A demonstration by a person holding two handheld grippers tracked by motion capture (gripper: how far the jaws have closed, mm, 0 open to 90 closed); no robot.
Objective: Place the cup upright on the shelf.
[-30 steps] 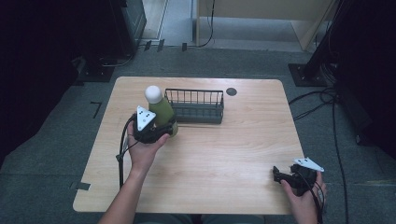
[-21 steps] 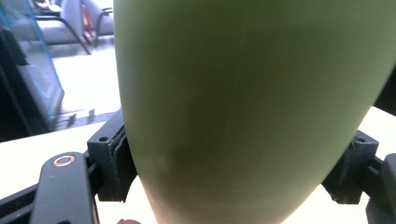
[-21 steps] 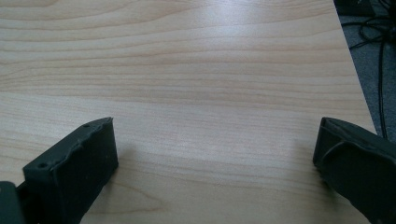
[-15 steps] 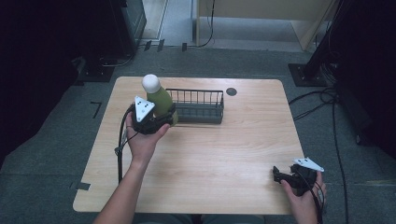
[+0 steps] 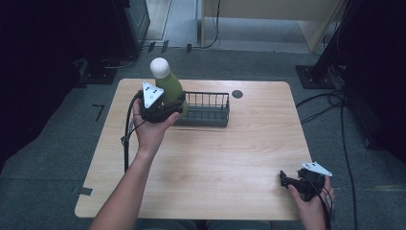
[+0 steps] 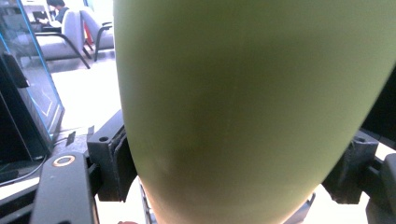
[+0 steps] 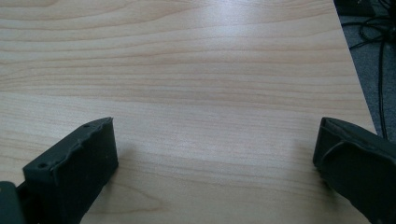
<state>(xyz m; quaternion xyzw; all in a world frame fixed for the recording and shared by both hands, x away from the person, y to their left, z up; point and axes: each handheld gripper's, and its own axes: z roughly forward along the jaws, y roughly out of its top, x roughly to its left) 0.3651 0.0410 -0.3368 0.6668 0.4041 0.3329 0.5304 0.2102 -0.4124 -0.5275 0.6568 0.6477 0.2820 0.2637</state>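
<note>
While clamped between the left gripper [image 5: 165,108] jaws, green bottle [image 5: 171,91] with white cap [image 5: 160,67] tilts, upper left of frame, at the wire basket [image 5: 205,110] left end. Right gripper [image 5: 292,182] lower right over wooden table [image 5: 230,158], jaws spread wide, holding nothing.

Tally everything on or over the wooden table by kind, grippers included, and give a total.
Green bottle with a white cap, held by the left gripper: 1
Dark wire basket: 1
Black two-jaw grippers, left gripper and right gripper: 2
Total: 4
</note>
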